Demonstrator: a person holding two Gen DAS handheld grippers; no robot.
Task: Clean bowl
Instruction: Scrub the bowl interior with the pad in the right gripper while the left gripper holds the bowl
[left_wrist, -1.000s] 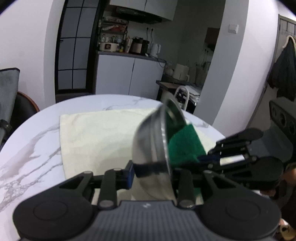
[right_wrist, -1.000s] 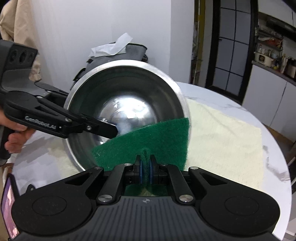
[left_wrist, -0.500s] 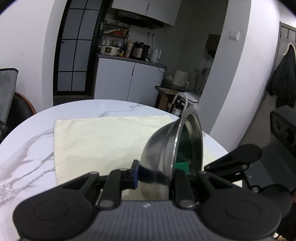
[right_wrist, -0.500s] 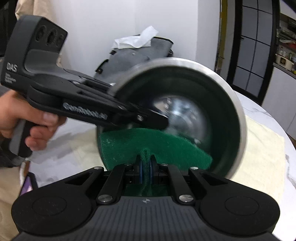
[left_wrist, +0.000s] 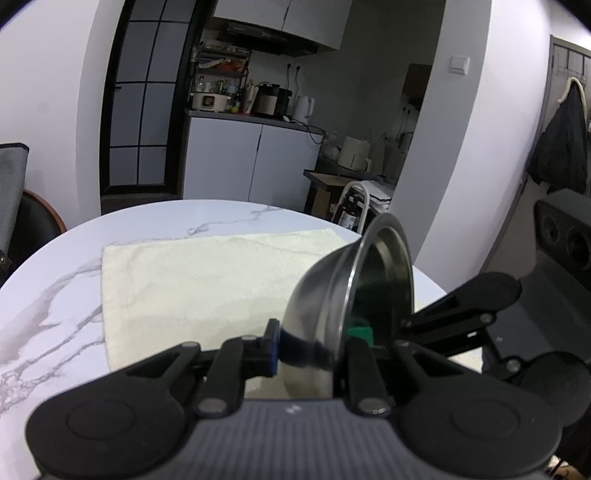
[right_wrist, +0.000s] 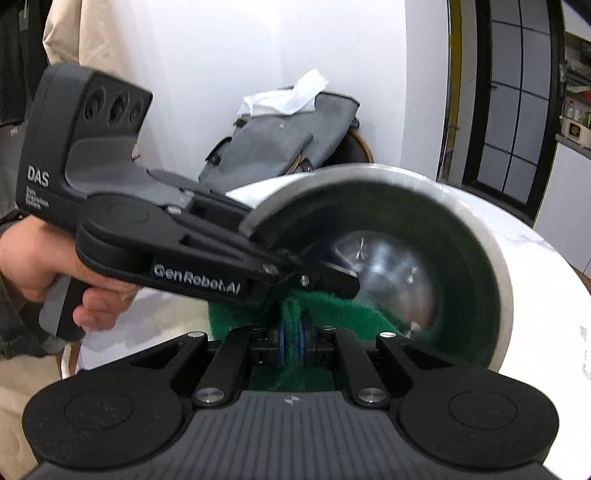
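Observation:
A steel bowl (left_wrist: 332, 295) is held on edge above the table, its opening facing right. My left gripper (left_wrist: 310, 347) is shut on the bowl's rim. In the right wrist view the bowl (right_wrist: 480, 266) faces the camera, with the left gripper (right_wrist: 332, 284) gripping its near-left rim. My right gripper (right_wrist: 290, 332) is shut on a green scouring pad (right_wrist: 351, 317) that is pressed against the bowl's lower inside wall. A bit of the pad (left_wrist: 360, 330) shows inside the bowl in the left wrist view.
A cream towel (left_wrist: 207, 280) lies spread on the round white marble table (left_wrist: 48, 295). A grey bag (right_wrist: 280, 136) with white paper sits on a chair by the wall. Kitchen cabinets stand beyond the table.
The bowl has tilted and turned further toward the right gripper and shifted right. The green pad has slid deeper along the bowl's lower inside wall. Both grips have held.

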